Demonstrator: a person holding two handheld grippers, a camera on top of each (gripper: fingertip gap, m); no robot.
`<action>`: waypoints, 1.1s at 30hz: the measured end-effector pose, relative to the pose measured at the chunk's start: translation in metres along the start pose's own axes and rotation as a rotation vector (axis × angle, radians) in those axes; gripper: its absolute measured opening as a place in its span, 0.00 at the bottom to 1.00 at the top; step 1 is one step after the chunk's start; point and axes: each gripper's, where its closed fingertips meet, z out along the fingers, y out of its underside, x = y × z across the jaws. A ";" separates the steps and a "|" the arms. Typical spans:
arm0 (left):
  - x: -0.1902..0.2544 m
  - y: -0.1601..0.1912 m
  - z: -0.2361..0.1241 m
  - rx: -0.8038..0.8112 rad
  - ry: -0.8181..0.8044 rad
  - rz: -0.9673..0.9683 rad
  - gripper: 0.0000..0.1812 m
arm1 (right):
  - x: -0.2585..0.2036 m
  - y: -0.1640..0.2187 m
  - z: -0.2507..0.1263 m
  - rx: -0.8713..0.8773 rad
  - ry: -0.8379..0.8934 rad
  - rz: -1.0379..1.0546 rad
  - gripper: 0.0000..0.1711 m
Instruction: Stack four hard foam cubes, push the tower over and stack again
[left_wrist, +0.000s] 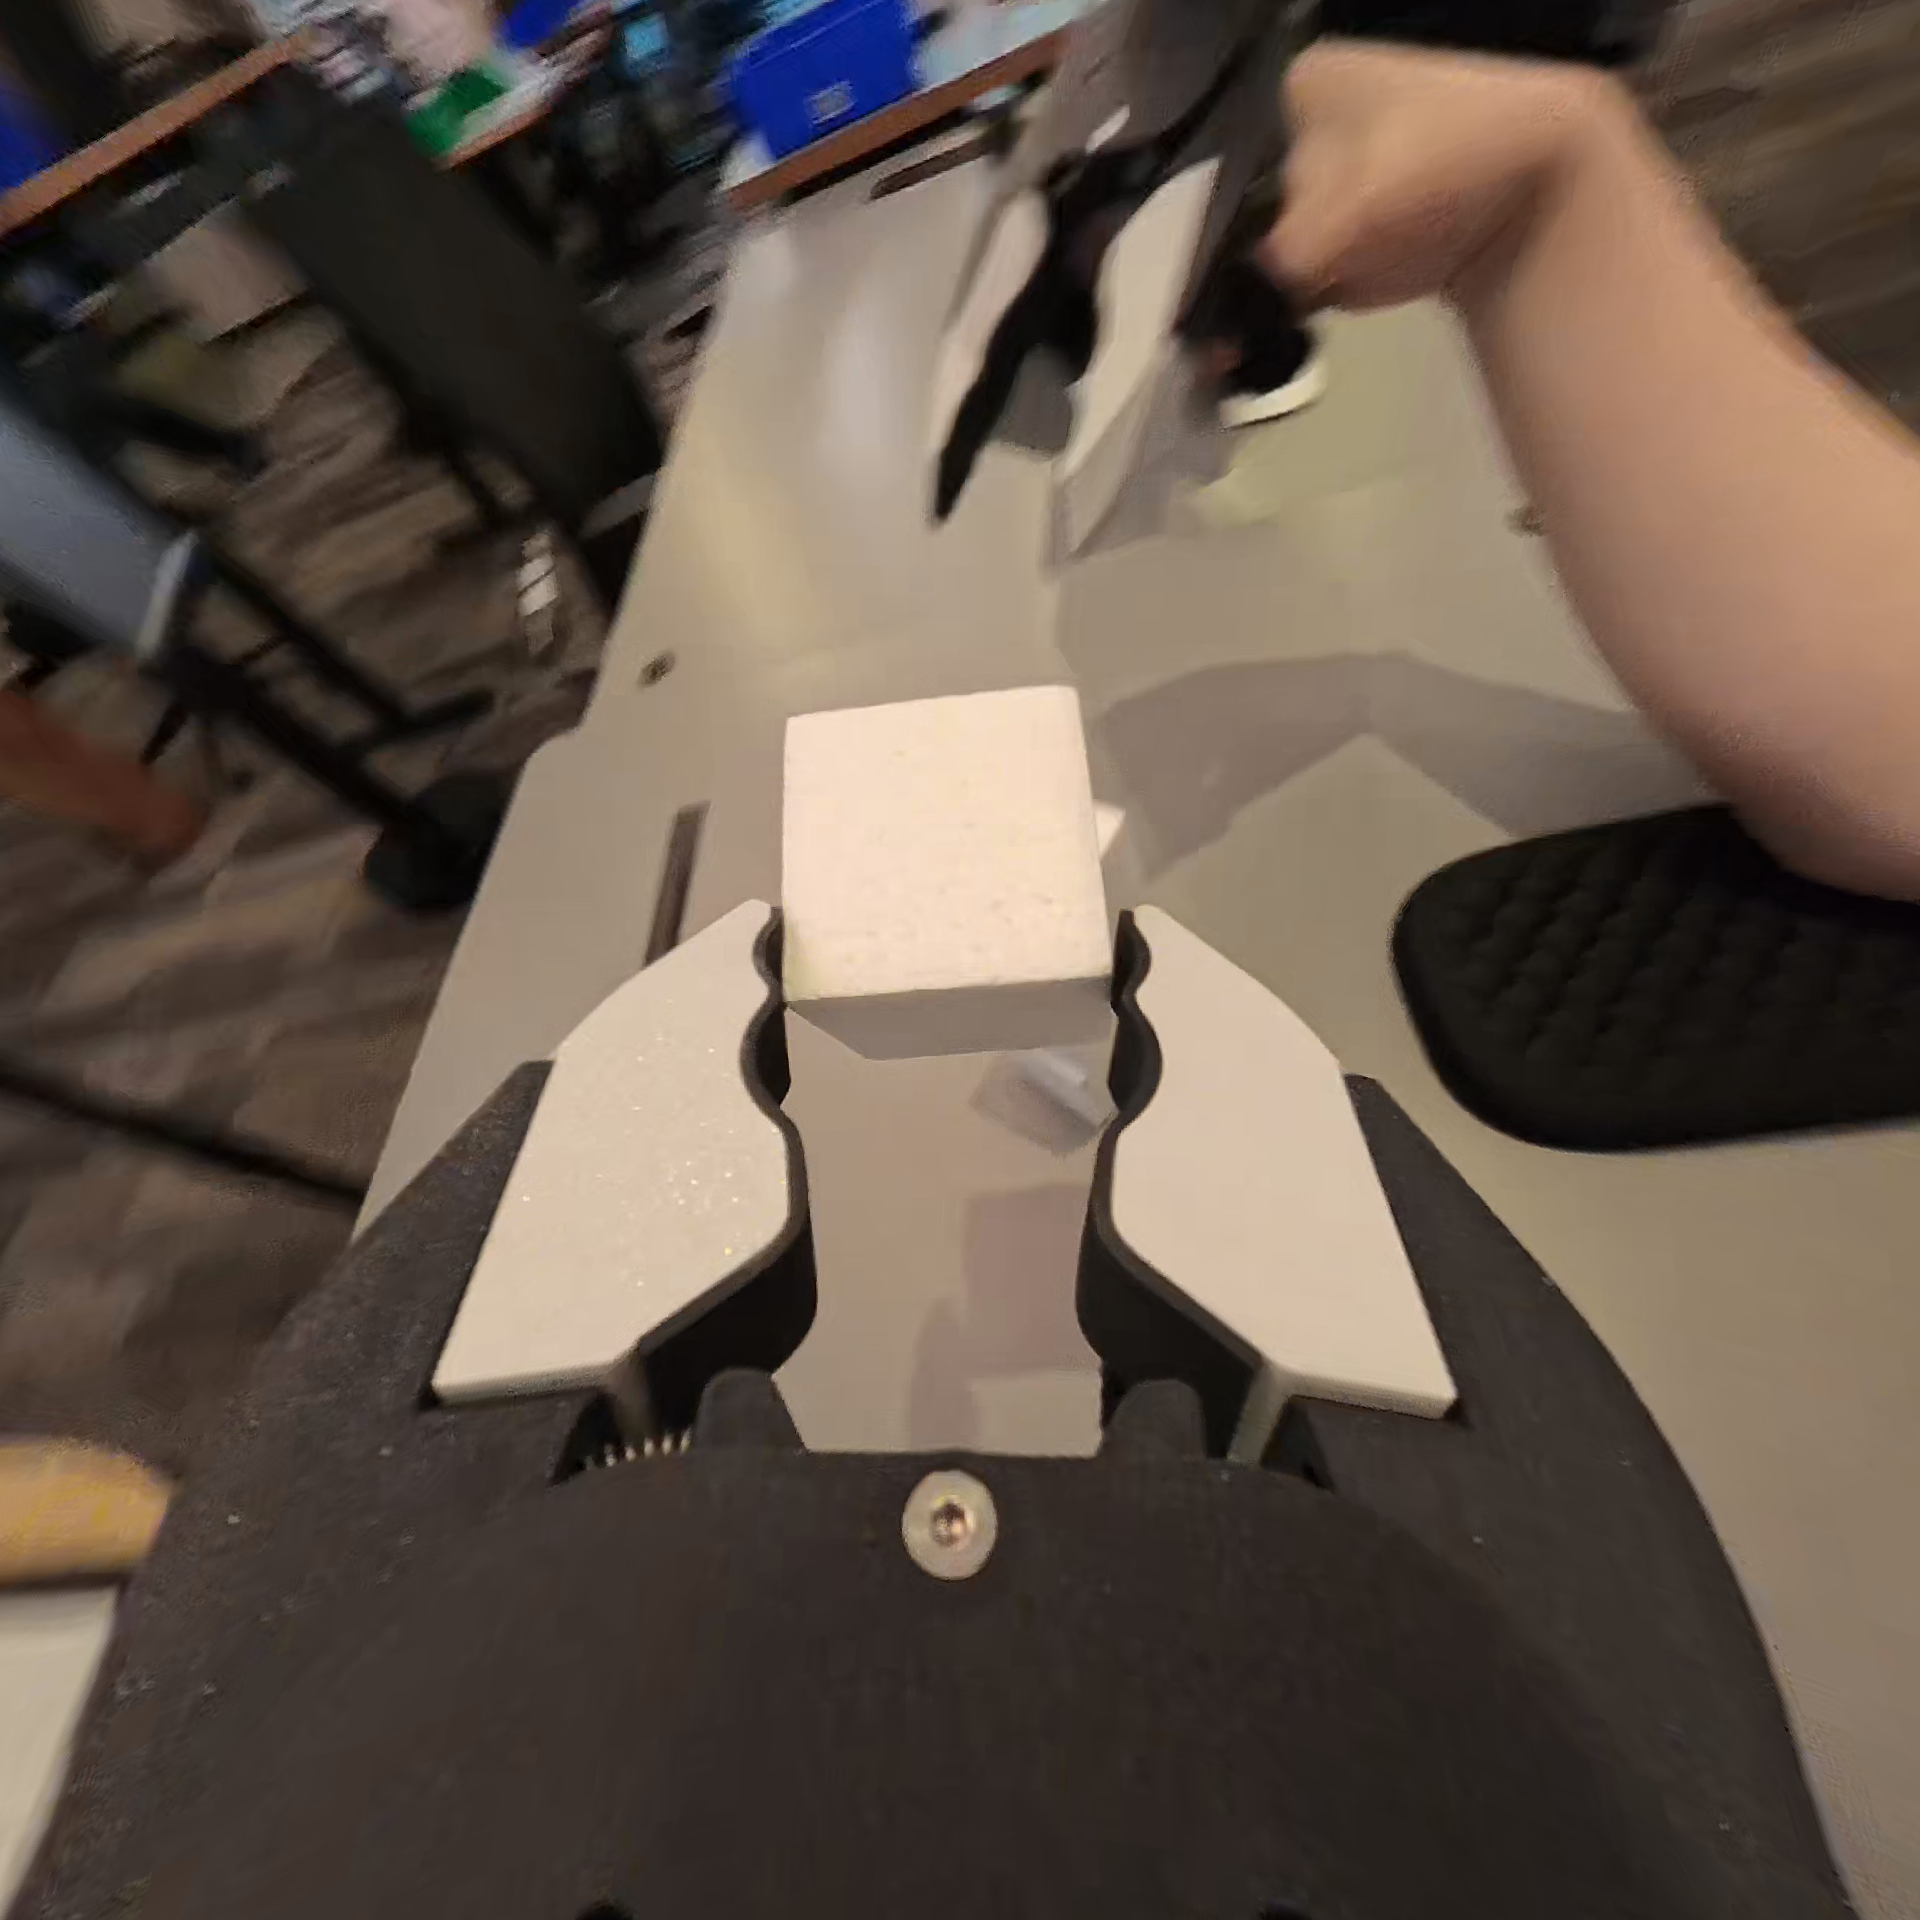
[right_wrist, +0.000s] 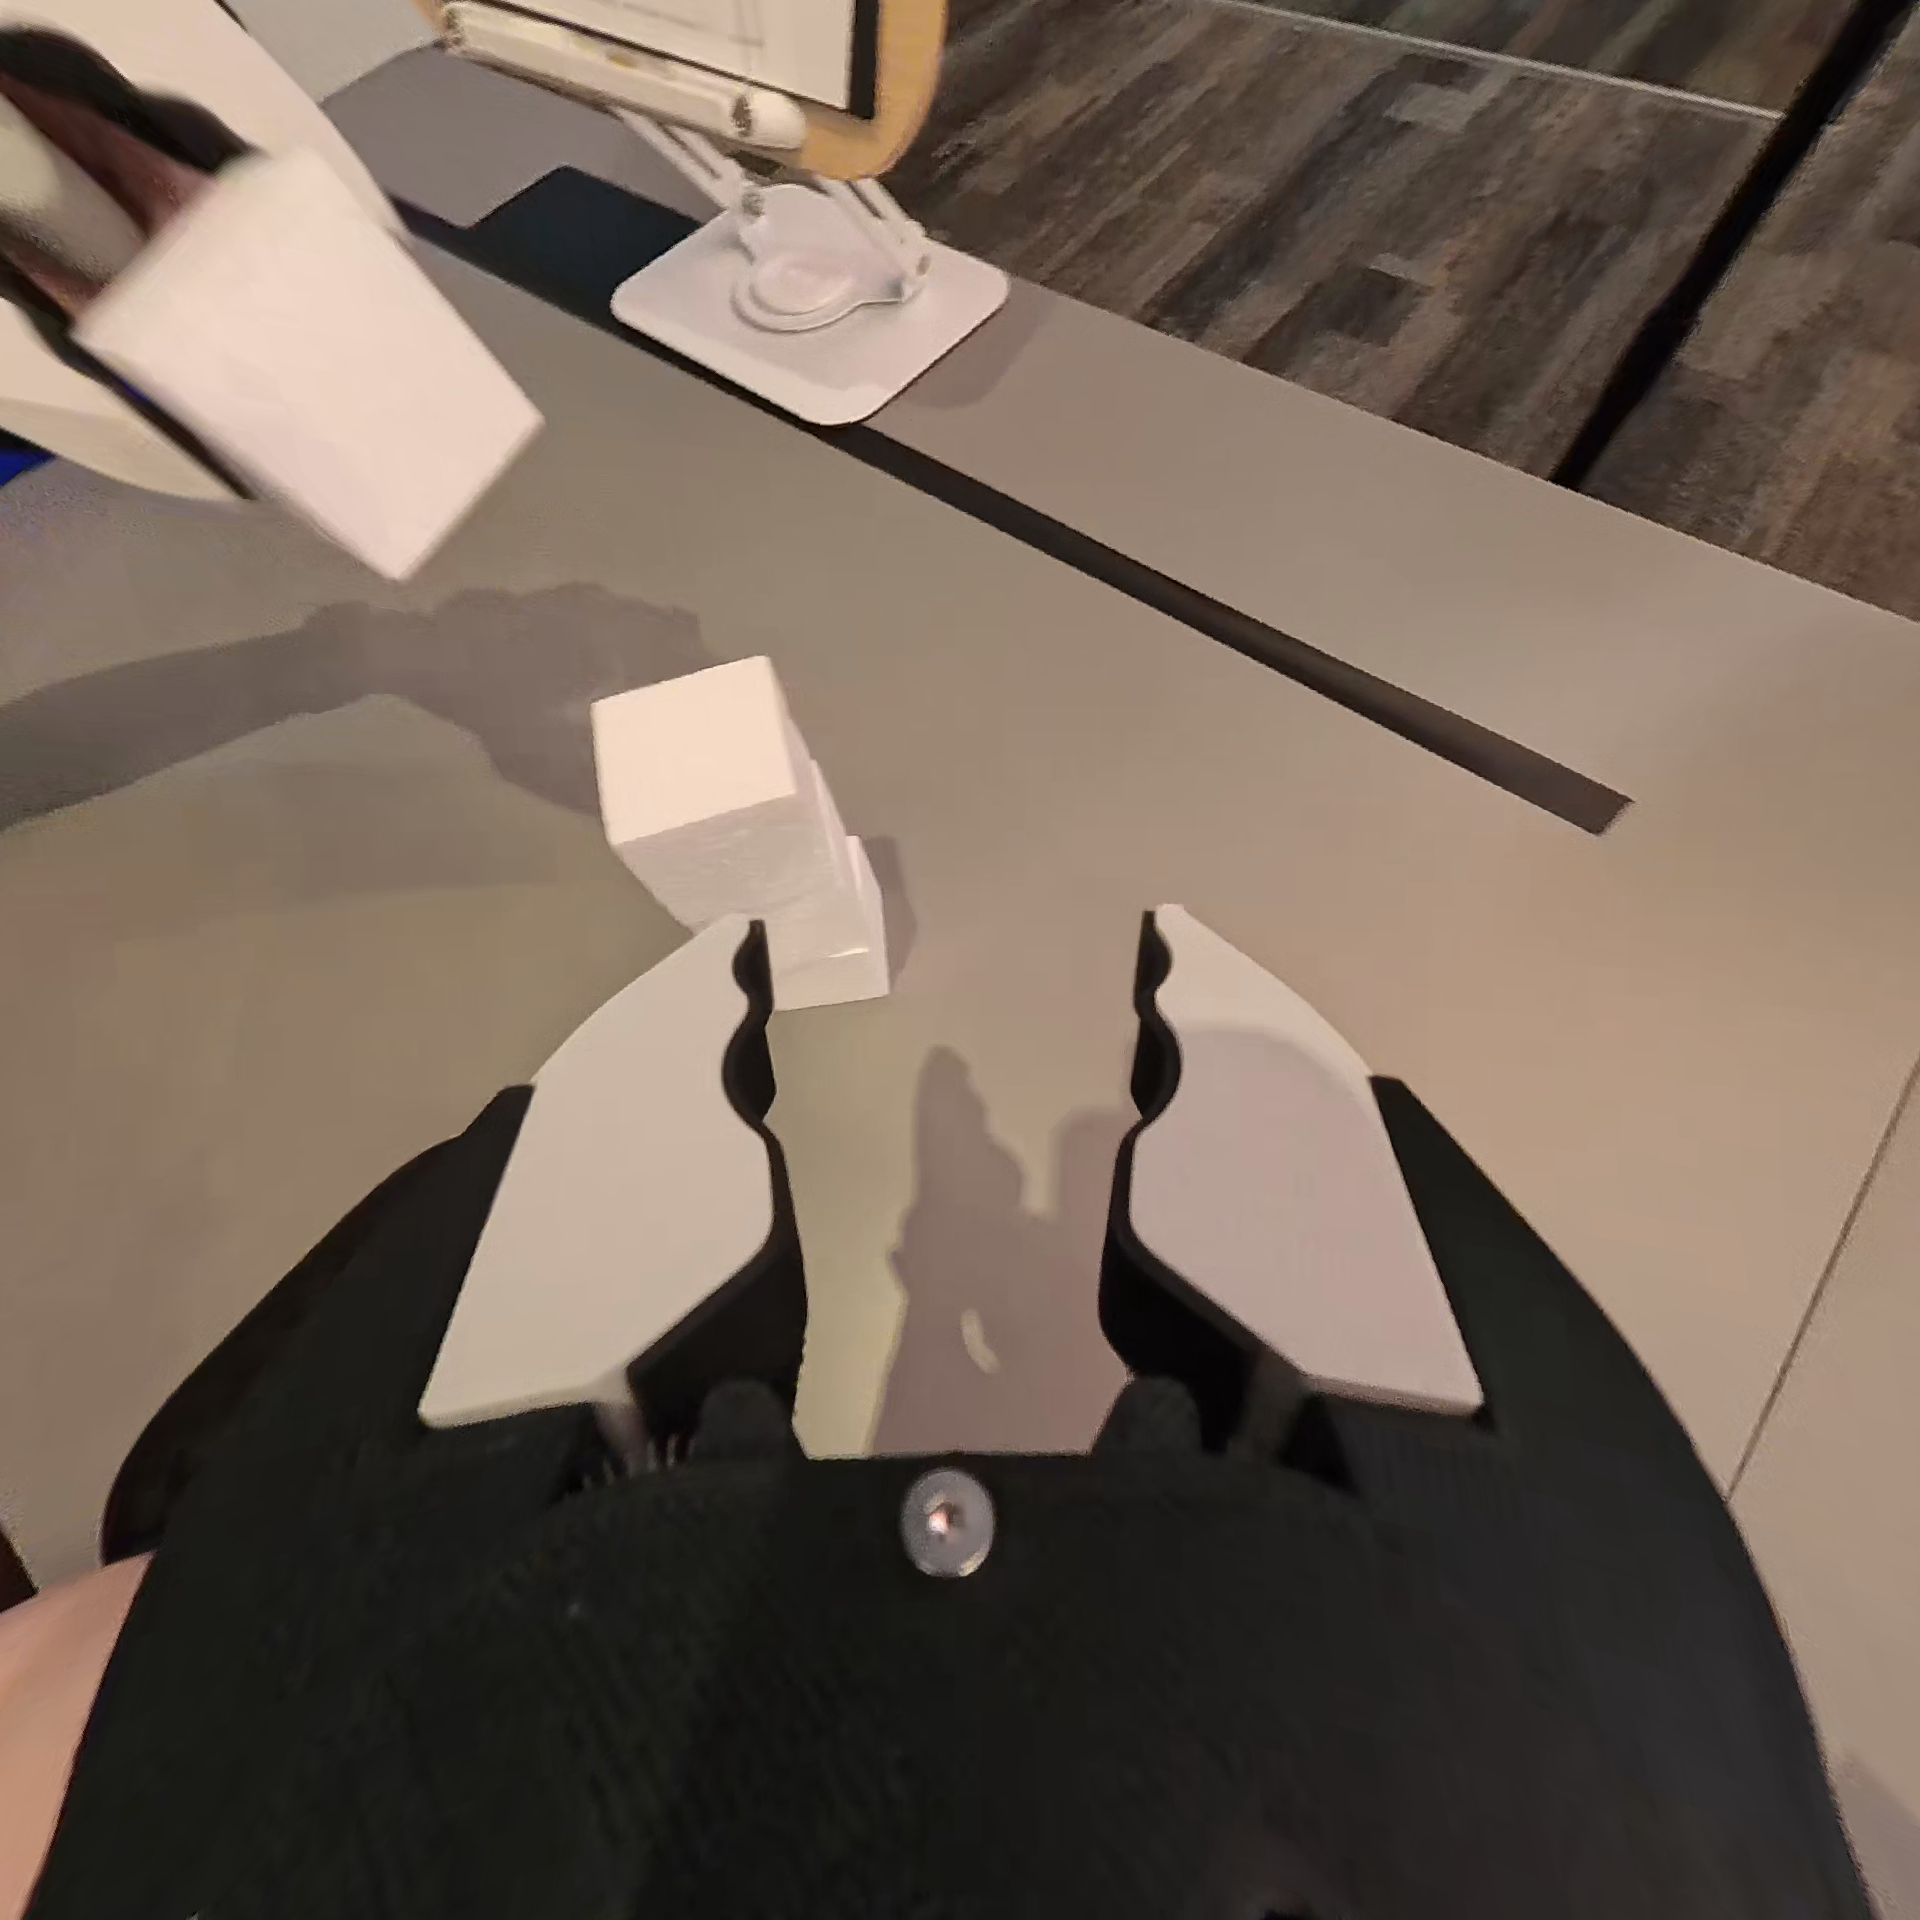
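Nearest, my left gripper (left_wrist: 948, 961) pinches the fourth foam cube (left_wrist: 940, 857) at its fingertips, my right gripper (right_wrist: 951, 935) spread empty beside the three-cube tower (right_wrist: 743, 831) at frame centre: I should square the cube overhead, lower gently, release slowly.

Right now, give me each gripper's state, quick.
Left gripper: jaws closed on a white foam cube, held above the table.
Right gripper: jaws open, empty.
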 end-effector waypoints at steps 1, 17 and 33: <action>0.003 -0.012 0.005 0.014 0.091 0.040 0.33 | 0.004 0.000 -0.001 0.011 0.008 0.006 0.40; 0.013 0.012 0.074 -0.168 0.474 0.193 0.33 | 0.015 0.006 0.009 0.036 -0.031 0.071 0.39; 0.009 0.018 0.084 -0.157 0.464 0.169 0.42 | 0.014 0.012 0.014 0.014 -0.071 0.074 0.38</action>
